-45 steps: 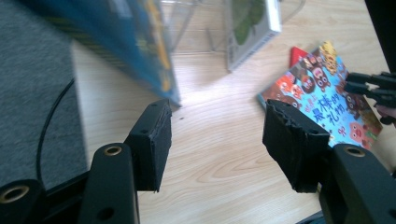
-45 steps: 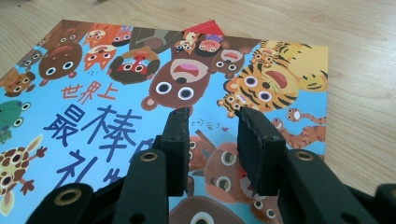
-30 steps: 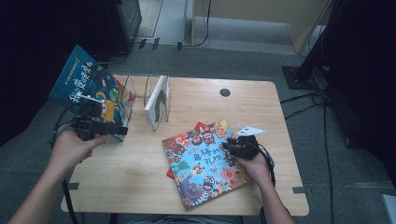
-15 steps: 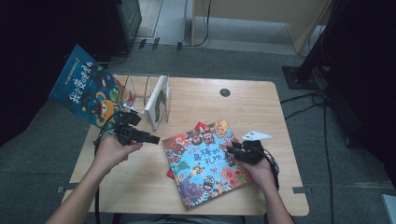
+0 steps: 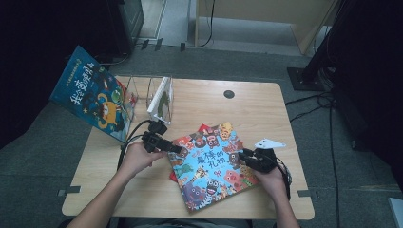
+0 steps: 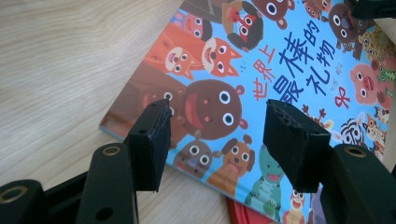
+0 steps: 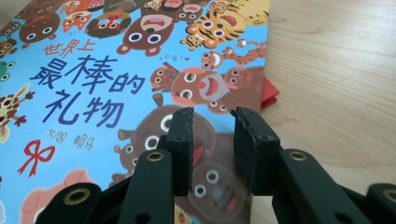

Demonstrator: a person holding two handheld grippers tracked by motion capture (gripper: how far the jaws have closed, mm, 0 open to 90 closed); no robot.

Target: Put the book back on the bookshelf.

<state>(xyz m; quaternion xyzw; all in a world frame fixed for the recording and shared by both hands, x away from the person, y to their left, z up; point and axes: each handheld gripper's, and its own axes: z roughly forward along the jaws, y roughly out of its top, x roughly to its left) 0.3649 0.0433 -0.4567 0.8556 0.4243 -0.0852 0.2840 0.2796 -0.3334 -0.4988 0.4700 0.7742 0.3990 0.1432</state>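
Left hand-held gripper (image 5: 178,150) has reached the animal book (image 5: 209,166), jaws apart; right hand-held gripper (image 5: 243,156) narrowing, gripping nothing

The high view looks forward and down over the whole worktop (image 5: 266,114) from the person's side. Each gripper view sits low and close, facing along its own jaws; all three share the animal-cover book (image 5: 211,164) (image 6: 261,79) (image 7: 116,79).
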